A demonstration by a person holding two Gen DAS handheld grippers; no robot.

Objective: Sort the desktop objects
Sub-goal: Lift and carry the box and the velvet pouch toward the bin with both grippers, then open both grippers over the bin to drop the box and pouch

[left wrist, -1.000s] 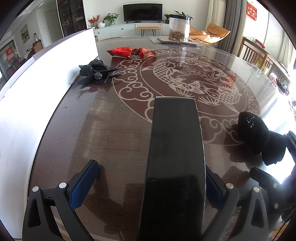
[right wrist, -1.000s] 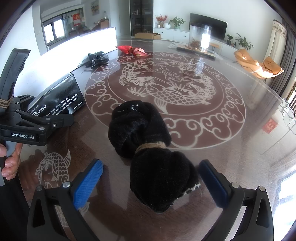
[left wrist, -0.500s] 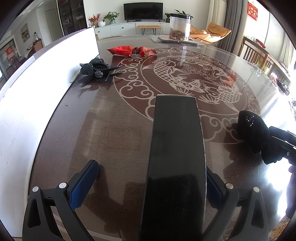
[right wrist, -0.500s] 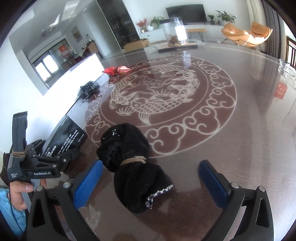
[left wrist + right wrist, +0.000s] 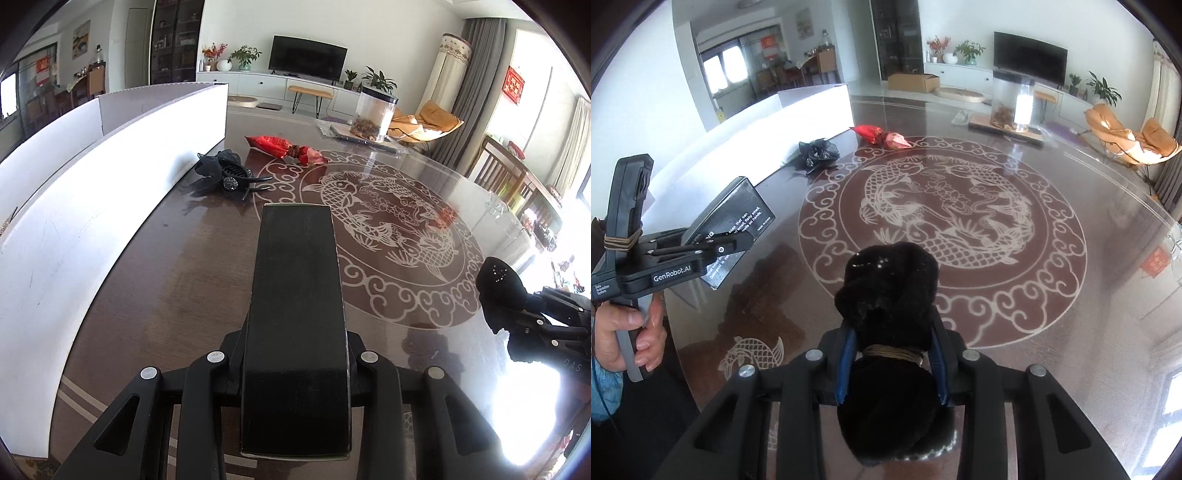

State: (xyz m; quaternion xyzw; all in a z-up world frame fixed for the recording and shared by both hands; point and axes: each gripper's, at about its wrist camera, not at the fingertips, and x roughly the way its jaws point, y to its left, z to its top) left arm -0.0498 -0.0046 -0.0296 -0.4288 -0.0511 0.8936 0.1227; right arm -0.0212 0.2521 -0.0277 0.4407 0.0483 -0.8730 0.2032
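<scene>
We have the left tool (image 5: 295, 350) clamped on the long black printed carton (image 5: 297, 314) and the right tool (image 5: 892, 363) clamped on the black fuzzy tied bundle (image 5: 890, 295), while the black flowered hair claw (image 5: 225, 177) and red foil packet (image 5: 286, 149) beside the long white cardboard box (image 5: 74, 206) lie unsorted on the desk (image 5: 166, 277)

bright daylight floods both views. in the left wrist view a window at the lower right blows out to white glare across the glossy counter (image 5: 155, 295). soft shadows lie under objects. fisheye bending curves the edges, with dark vignetted corners. focus is sharp; the white box (image 5: 74, 206) is overexposed.
</scene>
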